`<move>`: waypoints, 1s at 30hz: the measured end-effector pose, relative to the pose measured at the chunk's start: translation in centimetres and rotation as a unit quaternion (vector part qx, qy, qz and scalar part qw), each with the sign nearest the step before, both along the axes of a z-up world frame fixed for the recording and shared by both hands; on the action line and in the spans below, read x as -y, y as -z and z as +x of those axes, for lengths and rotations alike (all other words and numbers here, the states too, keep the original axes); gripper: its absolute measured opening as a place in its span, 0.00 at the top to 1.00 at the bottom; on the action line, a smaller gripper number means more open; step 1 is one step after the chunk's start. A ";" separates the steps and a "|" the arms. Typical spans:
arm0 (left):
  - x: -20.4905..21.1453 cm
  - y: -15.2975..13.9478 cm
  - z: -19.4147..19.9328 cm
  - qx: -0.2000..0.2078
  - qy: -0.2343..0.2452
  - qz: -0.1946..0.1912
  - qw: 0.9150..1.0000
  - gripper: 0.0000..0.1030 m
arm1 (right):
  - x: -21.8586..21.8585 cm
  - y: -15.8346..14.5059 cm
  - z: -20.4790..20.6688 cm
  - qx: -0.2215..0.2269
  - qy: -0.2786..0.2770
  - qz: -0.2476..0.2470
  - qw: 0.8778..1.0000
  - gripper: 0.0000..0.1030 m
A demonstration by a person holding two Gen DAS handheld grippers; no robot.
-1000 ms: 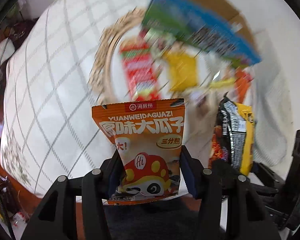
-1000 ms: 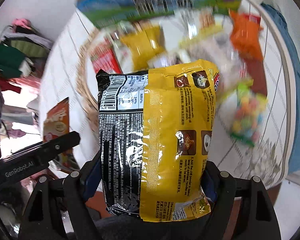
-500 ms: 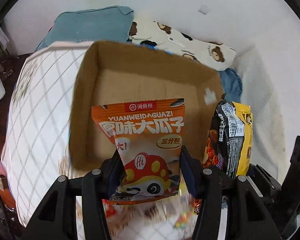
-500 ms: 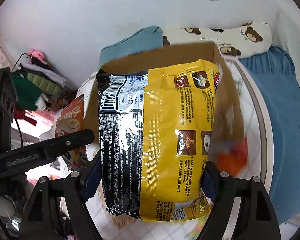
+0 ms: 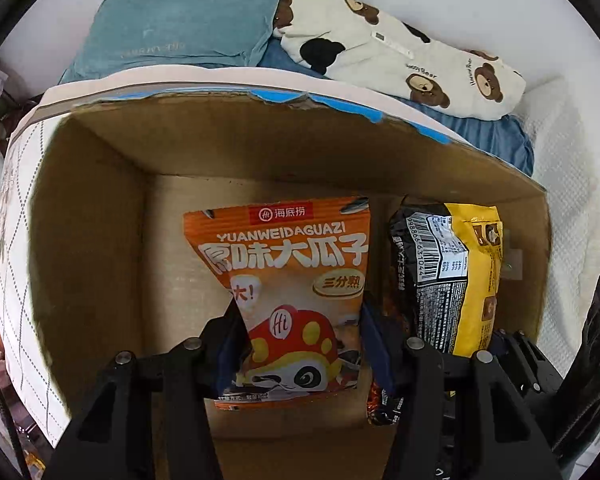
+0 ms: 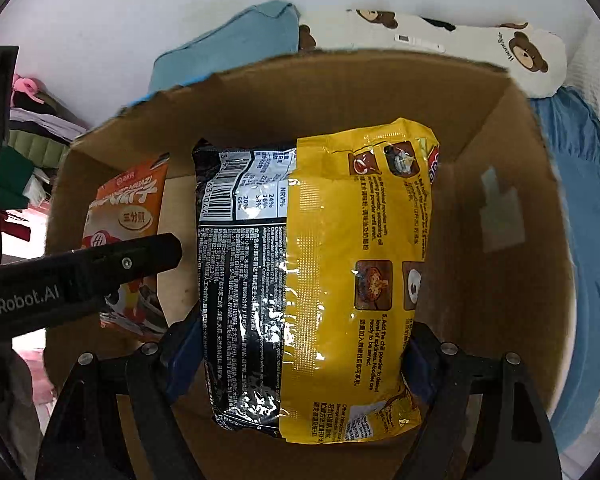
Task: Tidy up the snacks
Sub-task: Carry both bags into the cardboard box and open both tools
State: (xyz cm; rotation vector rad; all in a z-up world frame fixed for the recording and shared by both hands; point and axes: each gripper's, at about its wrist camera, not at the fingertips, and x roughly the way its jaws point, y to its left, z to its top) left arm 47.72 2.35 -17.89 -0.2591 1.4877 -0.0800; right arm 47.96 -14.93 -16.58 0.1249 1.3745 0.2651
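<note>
My left gripper (image 5: 300, 344) is shut on an orange sunflower-seed packet (image 5: 292, 280) and holds it upright inside an open cardboard box (image 5: 88, 232). My right gripper (image 6: 296, 356) is shut on a yellow-and-black noodle packet (image 6: 320, 272), also inside the box (image 6: 500, 208), just right of the orange packet (image 6: 128, 216). The noodle packet (image 5: 448, 272) shows to the right in the left wrist view. The left gripper's arm (image 6: 80, 276) crosses the right wrist view at the left.
The box stands on a white quilted bed (image 5: 16, 240). Behind it lie a teal pillow (image 5: 180, 28), a bear-print pillow (image 5: 420, 64) and a blue cloth (image 6: 580, 220), against a white wall. Clutter shows at the far left (image 6: 24, 152).
Both grippers have swung from over the wicker tray of snacks to the cardboard box and moved down into it, each still holding its packet.
</note>
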 end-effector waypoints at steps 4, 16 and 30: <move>-0.6 0.6 -0.1 -0.005 -0.012 0.004 1.000 0.33 | 0.0 1.5 1.5 -0.013 0.005 0.005 1.000 0.17; -1.2 -1.0 -2.9 0.033 -0.012 0.033 0.999 0.08 | 1.4 1.2 0.1 -0.024 0.002 -0.013 1.000 0.02; -1.5 -7.8 -10.7 0.155 -0.008 0.082 0.984 0.08 | 3.6 -5.9 -7.6 0.071 0.015 -0.039 0.997 0.02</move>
